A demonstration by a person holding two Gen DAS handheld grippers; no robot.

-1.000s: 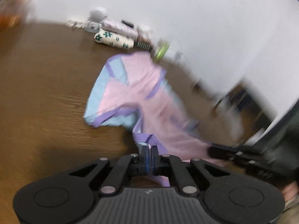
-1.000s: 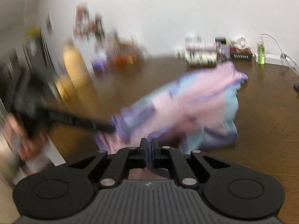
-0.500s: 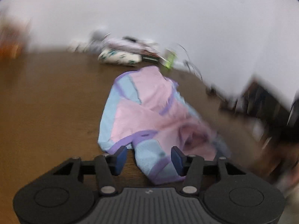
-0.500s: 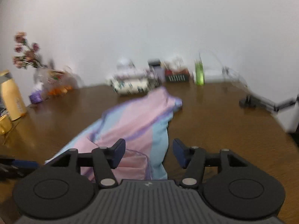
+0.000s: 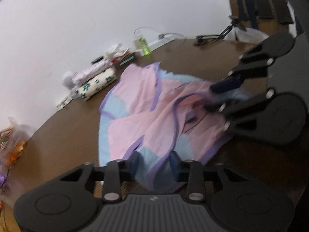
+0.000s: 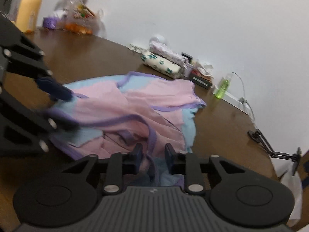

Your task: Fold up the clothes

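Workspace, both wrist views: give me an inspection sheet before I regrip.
Surface: brown wooden table, bare at the near left.
Job's things: pink-and-blue garment, rumpled, unfolded, mid-table.
Clutter: floral pouch, green bottle, snack bag, yellow bottle along the wall.
Grippers: left gripper and right gripper open, over the garment's near edges.
Cables: white cable by the bottle.
Surroundings: white wall.
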